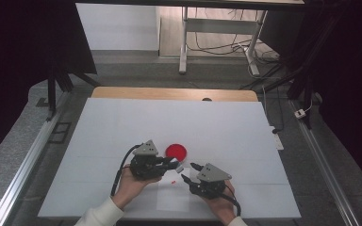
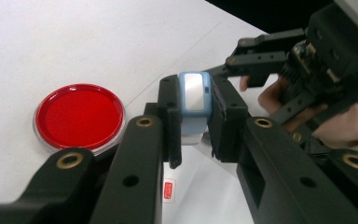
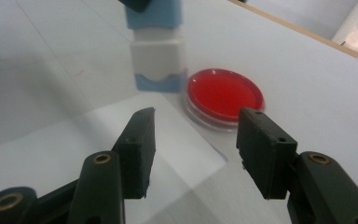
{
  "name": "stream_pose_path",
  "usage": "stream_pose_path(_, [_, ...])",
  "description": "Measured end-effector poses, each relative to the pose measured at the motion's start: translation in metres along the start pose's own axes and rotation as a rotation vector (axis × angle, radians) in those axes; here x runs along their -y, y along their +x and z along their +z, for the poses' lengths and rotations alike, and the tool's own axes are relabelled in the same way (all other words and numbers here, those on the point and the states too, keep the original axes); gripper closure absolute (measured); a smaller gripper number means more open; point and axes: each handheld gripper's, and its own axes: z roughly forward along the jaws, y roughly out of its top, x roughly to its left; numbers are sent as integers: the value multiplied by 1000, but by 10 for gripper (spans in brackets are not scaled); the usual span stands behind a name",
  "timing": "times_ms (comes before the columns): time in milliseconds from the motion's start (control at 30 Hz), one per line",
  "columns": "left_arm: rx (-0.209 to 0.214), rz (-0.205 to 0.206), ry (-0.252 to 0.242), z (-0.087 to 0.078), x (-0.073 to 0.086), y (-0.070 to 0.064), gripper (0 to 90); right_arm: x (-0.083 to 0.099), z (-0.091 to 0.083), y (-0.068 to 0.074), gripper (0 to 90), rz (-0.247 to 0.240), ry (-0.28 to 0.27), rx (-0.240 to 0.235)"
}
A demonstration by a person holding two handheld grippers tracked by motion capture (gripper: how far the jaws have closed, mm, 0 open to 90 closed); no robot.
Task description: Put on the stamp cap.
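1. Nearest us in the high view, our right gripper (image 1: 186, 172) rests low on the white table (image 1: 122, 122), its jaws spread apart and clasping nothing; in the right gripper view the gap between them faces the held piece.
2. Just beyond, our left gripper (image 2: 193, 114) has its jaws clamped on a small blue-and-white device (image 2: 194, 105), lifted off the table between the two grippers.
3. The device's long axis runs along the left gripper's jaws. Its blue end with a pale window sits at the jaw tips in the left gripper view; in the right gripper view its white middle and scalloped blue end (image 3: 157, 65) hang downward toward the table.
4. A small red tag (image 1: 174, 181) lies on the table between the grippers.
5. Farther out stands a round clear petri dish (image 1: 176, 151), filled with flat red medium, just beside the left gripper.
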Motion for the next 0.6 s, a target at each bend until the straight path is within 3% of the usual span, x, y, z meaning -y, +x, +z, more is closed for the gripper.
stream_pose_path(333, [-2, 5, 0, -1, 0, 0, 757, 12, -23, -26, 448, 52, 25, 7])
stream_pose_path(600, [-1, 7, -6, -3, -1, 2, 757, 24, -46, -49, 451, 97, 28, 46])
